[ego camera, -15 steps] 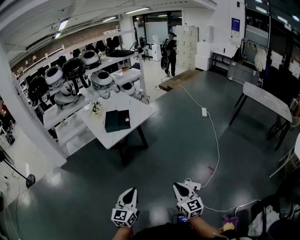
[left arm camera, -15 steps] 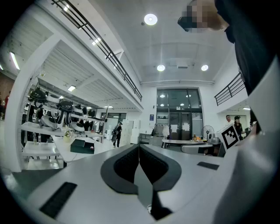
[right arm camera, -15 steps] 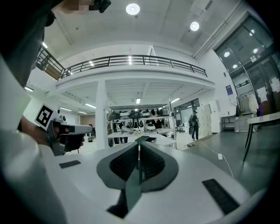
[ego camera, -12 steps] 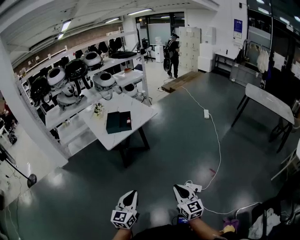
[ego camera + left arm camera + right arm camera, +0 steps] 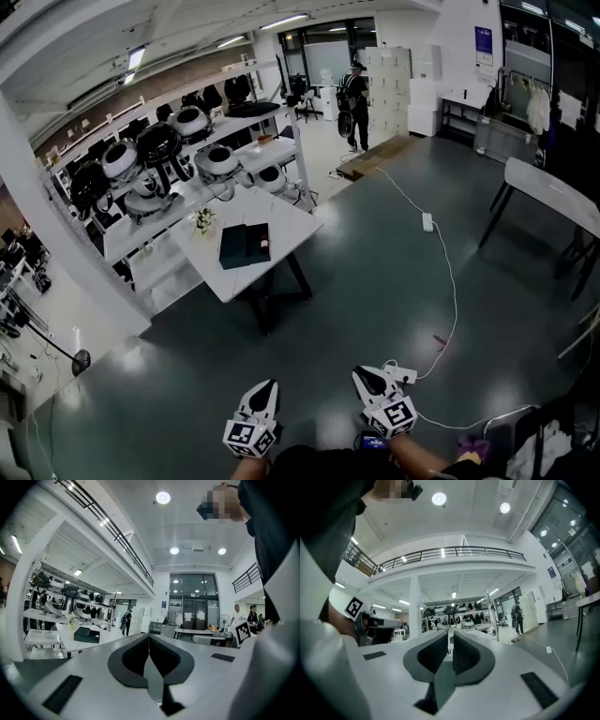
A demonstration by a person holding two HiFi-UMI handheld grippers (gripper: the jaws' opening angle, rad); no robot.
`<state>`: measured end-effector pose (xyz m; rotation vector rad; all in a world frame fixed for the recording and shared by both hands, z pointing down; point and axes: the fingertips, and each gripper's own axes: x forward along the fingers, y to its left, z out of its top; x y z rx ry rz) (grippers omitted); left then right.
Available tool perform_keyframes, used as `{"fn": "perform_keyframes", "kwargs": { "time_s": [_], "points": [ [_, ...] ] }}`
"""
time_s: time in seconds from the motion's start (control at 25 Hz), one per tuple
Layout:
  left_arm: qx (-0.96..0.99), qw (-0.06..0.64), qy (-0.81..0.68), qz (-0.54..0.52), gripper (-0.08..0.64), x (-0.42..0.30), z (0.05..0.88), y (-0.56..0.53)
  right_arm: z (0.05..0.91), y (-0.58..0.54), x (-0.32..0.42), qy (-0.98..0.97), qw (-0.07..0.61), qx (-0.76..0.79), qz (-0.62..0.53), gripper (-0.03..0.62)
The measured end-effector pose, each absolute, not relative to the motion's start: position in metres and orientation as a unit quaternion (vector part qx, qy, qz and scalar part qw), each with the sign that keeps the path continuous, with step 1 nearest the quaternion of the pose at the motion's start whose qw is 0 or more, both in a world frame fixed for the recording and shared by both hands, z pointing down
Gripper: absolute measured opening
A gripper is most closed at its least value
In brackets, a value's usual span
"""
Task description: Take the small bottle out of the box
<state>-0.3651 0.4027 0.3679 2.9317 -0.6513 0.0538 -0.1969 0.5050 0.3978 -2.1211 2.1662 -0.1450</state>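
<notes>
Left of the white table (image 5: 239, 281): a shelf rack (image 5: 131, 234) touches its far edge, loaded with round helmet-like units (image 5: 157, 145).
On the table, box: a black box (image 5: 234, 247) lies open and flat near the middle, beside a small flower pot (image 5: 203, 221).
On the table, bottle: a small pale-red item (image 5: 265, 244) sits in the right half of the box. It is judged to be the small bottle, though it is too small to confirm.
Near side of the table, left gripper (image 5: 266, 384): held low by the floor and well apart from the table, its jaws pressed together on nothing.
Near side of the table, right gripper (image 5: 363, 372): level with its partner. Its jaws are all but together with a thin slit between them, and the slit is empty.
Right of the table: a white cable (image 5: 448, 281) runs across the dark floor.
Change noted: against half a second ago, the table and box sit slightly further right and a little larger in the head view. Both grippers have kept their low carry.
Finding: the operator appears to be walking up to the table. The bottle remains in the box untouched, and the removal has not begun.
Requirement: close the distance and open one claw before reaching in.
</notes>
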Motion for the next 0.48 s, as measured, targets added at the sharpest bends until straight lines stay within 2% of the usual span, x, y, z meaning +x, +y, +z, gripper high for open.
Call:
{"fn": "perform_keyframes", "kwargs": {
  "time_s": [0.08,0.2,0.48],
  "points": [
    [0.972,0.074,-0.222,0.025,0.017,-0.369,0.376,0.4,0.401,0.509,-0.192,0.713,0.073,-0.695,-0.054,0.039],
    [0.971,0.09,-0.22,0.029,0.017,-0.366,0.389,0.395,0.418,0.51,-0.181,0.702,0.048,-0.707,-0.064,0.038],
    [0.965,0.11,-0.236,0.016,0.017,-0.346,0.394,0.336,0.424,0.472,-0.145,0.702,0.039,-0.707,-0.07,0.038]
  ]
}}
